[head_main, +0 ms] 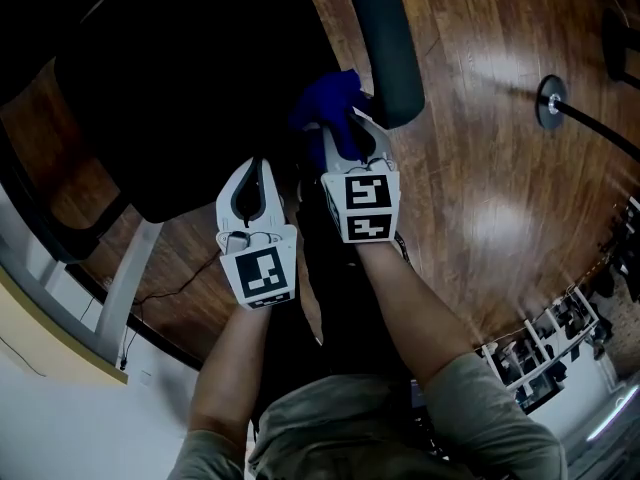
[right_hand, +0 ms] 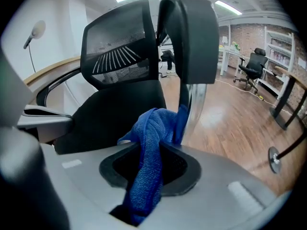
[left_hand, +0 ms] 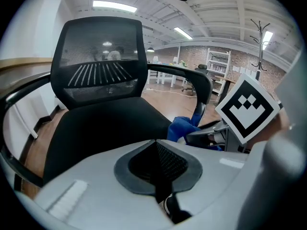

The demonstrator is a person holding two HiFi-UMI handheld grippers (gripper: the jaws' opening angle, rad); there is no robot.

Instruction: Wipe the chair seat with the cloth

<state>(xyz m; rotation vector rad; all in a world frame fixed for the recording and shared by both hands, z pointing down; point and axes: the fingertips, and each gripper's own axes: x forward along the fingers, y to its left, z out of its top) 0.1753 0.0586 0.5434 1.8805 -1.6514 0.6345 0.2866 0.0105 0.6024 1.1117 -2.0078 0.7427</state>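
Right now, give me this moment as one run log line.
right gripper: shut on blue cloth | left gripper: shut, empty | chair seat: ahead of both grippers | blue cloth: bunched beside armrest

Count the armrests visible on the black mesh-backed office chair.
2. One dark padded armrest stands right beside the blue microfibre cloth; the other armrest curves along the opposite side of the black seat. None appears hidden.
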